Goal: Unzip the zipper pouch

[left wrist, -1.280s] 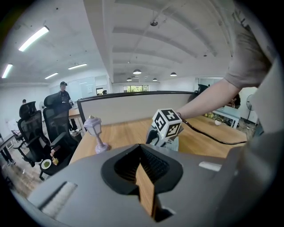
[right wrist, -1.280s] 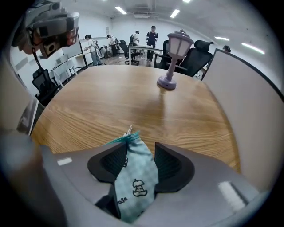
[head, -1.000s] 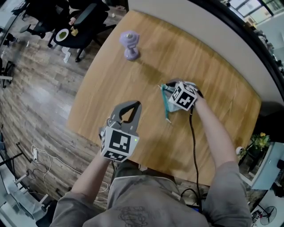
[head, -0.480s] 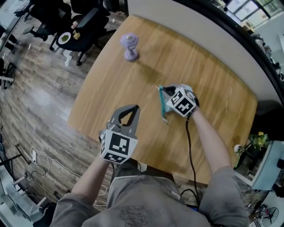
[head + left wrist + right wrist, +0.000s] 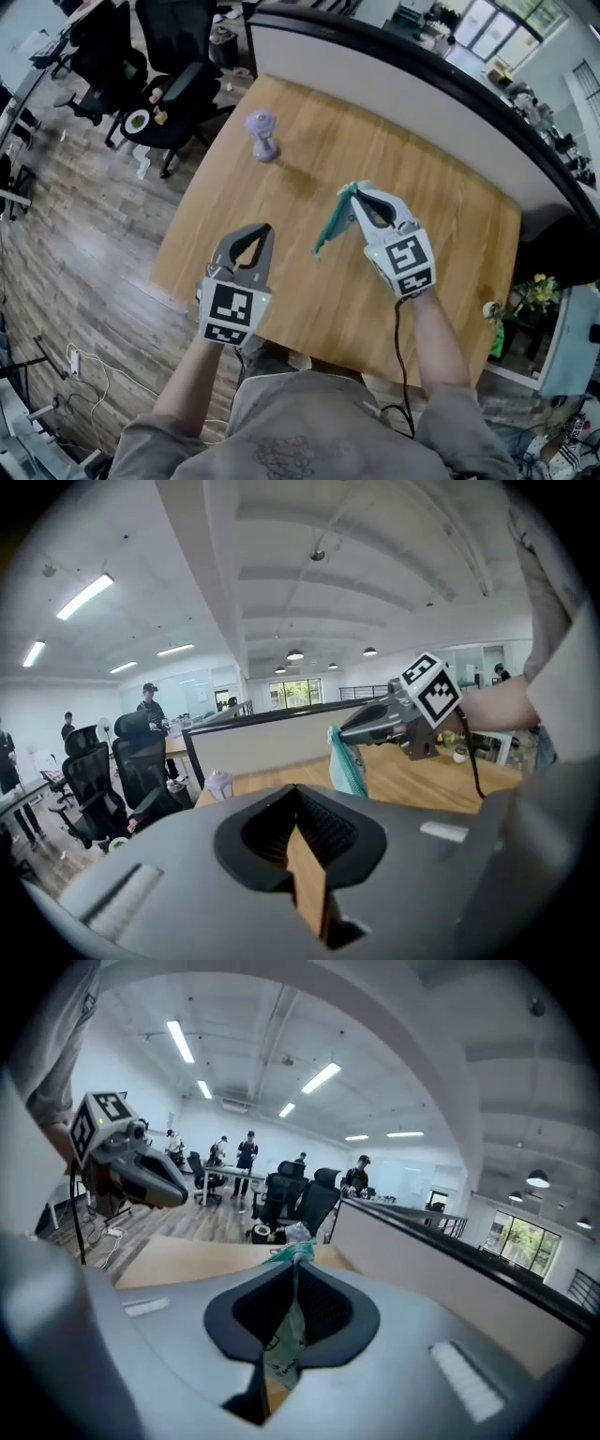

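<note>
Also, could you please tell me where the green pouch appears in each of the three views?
Head view: pouch at centre, hanging from the right gripper.
Left gripper view: pouch just right of centre.
Right gripper view: pouch low centre, between the jaws.
Shared landmark: the wooden table.

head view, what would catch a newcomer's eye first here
The teal zipper pouch dangles above the wooden table, pinched at its top by the fingers of the right gripper. The left gripper is shut and empty at near left; a small purple object stands far left.
</note>
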### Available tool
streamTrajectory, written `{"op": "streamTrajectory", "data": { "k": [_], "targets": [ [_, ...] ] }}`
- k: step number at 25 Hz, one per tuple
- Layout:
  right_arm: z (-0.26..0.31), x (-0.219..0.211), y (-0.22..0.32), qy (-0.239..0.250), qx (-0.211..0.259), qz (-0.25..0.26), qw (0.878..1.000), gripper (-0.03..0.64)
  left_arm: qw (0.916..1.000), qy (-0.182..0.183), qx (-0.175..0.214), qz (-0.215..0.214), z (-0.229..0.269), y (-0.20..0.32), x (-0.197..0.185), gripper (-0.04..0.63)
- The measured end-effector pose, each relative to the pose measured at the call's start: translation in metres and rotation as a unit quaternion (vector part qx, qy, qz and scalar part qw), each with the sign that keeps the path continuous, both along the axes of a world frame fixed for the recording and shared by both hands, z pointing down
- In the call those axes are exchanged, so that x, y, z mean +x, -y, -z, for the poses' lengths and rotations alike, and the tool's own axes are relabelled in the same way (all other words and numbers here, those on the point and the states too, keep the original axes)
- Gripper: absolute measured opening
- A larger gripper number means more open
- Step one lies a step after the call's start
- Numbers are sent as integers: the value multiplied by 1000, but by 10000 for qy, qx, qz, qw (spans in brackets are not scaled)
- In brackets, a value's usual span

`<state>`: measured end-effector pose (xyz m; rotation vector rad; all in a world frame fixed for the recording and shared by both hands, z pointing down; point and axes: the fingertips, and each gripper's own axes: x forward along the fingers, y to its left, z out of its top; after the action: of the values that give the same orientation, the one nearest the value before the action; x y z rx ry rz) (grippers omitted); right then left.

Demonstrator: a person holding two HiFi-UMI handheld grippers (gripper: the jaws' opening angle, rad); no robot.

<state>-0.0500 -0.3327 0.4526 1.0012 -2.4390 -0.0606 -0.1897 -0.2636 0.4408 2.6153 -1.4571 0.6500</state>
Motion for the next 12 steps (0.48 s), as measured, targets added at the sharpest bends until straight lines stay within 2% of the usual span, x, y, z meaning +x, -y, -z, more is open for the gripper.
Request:
{"op": "streamTrajectory", "data": {
  "k": [3, 5, 9, 12],
  "targets": [
    [55, 9, -14, 394, 438, -237, 9980, 23, 9984, -562, -13, -72, 33, -4, 4, 2],
    [84, 15, -26, 564, 691, -339, 9954, 23, 9972, -728, 90, -137, 55, -9, 7, 2],
    [125, 25, -52, 856, 1014, -470, 9900, 23, 9970, -567, 485, -187, 89, -16, 9, 2],
    [142, 29, -75, 998, 1122, -550, 9871, 23, 9970, -383, 633, -212, 101, -25, 9, 1]
  ]
}}
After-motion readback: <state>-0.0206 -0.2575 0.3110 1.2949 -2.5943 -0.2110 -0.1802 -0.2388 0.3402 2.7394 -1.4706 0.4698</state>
